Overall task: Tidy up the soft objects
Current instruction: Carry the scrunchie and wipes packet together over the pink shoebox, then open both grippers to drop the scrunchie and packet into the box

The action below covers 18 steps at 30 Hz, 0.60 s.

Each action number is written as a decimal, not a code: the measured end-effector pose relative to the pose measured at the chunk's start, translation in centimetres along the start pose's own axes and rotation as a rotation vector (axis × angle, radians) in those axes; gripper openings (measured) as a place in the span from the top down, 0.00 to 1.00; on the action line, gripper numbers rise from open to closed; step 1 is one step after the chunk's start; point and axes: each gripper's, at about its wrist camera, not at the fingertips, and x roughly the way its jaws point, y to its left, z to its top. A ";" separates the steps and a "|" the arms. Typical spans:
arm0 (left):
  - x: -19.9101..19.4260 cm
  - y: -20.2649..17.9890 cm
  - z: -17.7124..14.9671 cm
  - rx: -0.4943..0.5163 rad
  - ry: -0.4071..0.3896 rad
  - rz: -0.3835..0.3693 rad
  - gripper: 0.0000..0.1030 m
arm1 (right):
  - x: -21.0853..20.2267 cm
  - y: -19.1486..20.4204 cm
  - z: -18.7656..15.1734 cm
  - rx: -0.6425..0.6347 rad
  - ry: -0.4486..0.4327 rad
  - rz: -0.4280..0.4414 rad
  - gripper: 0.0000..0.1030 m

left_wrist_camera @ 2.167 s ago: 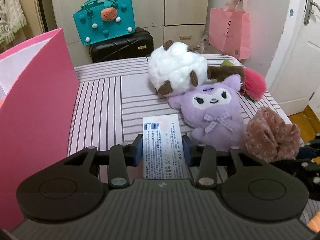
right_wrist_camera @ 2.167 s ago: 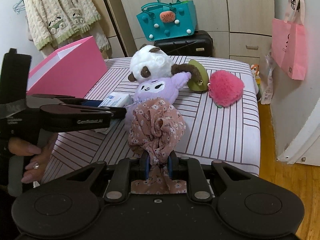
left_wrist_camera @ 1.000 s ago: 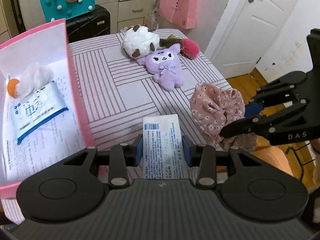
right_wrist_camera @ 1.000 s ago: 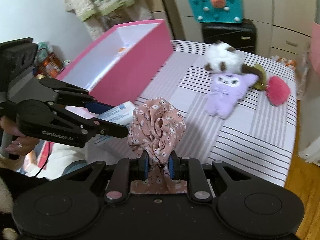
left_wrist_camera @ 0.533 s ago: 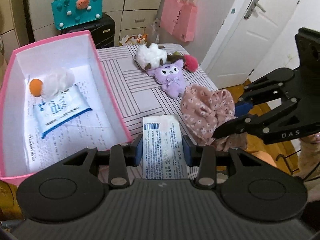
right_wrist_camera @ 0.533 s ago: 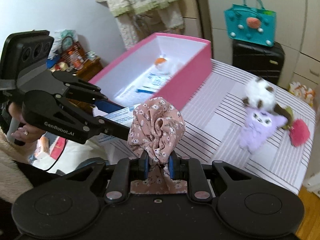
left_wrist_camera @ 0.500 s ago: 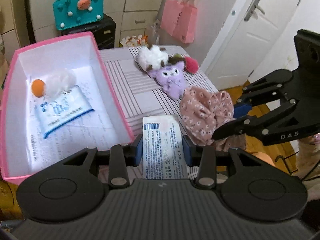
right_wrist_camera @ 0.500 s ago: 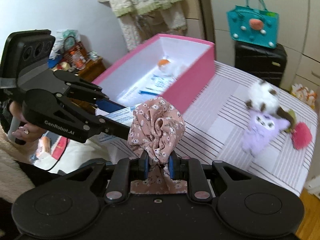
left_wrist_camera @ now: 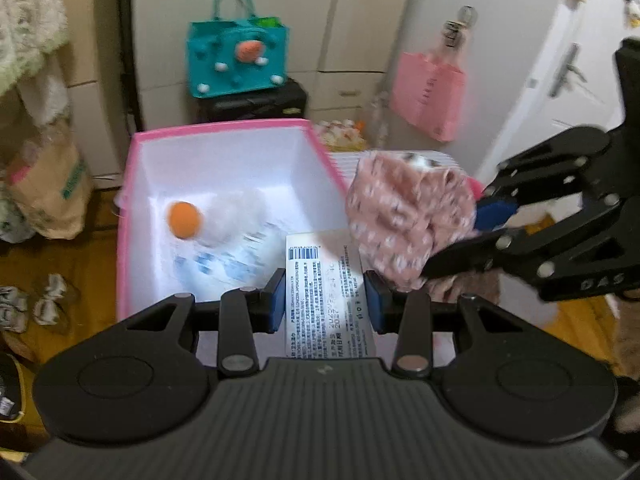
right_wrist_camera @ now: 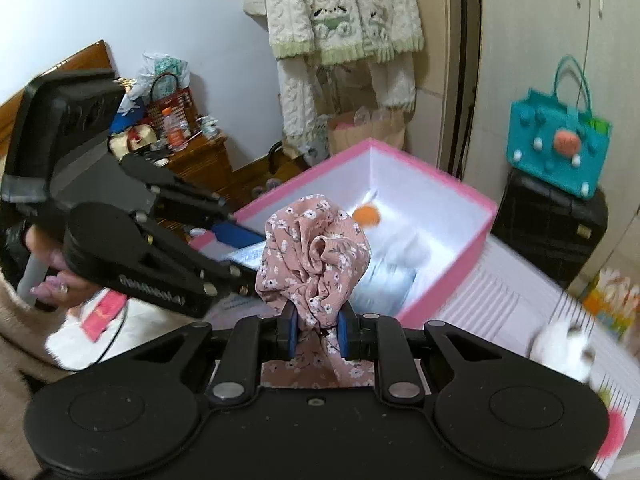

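Observation:
My left gripper [left_wrist_camera: 325, 296] is shut on a white tissue pack [left_wrist_camera: 326, 292] with a barcode label, held over the near end of the pink box [left_wrist_camera: 224, 132]. My right gripper [right_wrist_camera: 318, 334] is shut on a pink floral cloth [right_wrist_camera: 316, 248], held in the air beside the box's near right corner; the cloth also shows in the left wrist view [left_wrist_camera: 404, 216]. Inside the box [right_wrist_camera: 440, 188] lie an orange and white plush [left_wrist_camera: 188, 218] and a blue and white tissue pack [left_wrist_camera: 228, 256]. A white plush [right_wrist_camera: 568, 352] lies on the striped bed [right_wrist_camera: 500, 304].
A teal bag [left_wrist_camera: 236, 60] sits on a black suitcase [left_wrist_camera: 256, 100] by the cupboards. A pink bag [left_wrist_camera: 428, 96] hangs near the white door. A knit cardigan [right_wrist_camera: 340, 12] hangs on the wall. A paper sack [left_wrist_camera: 44, 192] and shoes [left_wrist_camera: 28, 304] are on the floor.
Both grippers have swung left and come over the pink box, each still holding its load. The plush toys on the bed have slid out of the left wrist view.

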 end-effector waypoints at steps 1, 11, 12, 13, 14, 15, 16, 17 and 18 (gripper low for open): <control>0.3 0.7 0.2 0.001 -0.007 0.021 0.62 | 0.6 -0.2 0.7 -0.004 -0.006 -0.017 0.78; 6.9 6.5 2.8 -0.029 0.057 0.159 0.62 | 9.7 -5.0 5.9 0.110 0.090 0.011 0.76; 7.7 6.7 3.0 -0.029 0.074 0.161 0.62 | 10.6 -5.5 6.3 0.132 0.100 0.015 0.75; 8.4 7.0 3.1 -0.031 0.090 0.161 0.62 | 11.4 -5.7 6.5 0.143 0.113 0.018 0.75; 9.2 7.2 3.4 -0.029 0.112 0.160 0.62 | 12.3 -6.1 6.8 0.153 0.126 0.016 0.75; 9.9 7.5 3.5 -0.032 0.129 0.161 0.62 | 13.1 -6.3 7.0 0.166 0.139 0.013 0.75; 10.6 7.6 3.7 -0.040 0.144 0.166 0.62 | 13.8 -6.6 7.1 0.177 0.154 0.014 0.75; 11.2 7.8 3.9 -0.040 0.156 0.178 0.62 | 14.6 -6.9 7.1 0.194 0.170 0.014 0.74; 11.6 7.9 4.0 -0.041 0.160 0.191 0.62 | 15.2 -7.1 7.1 0.209 0.181 0.013 0.74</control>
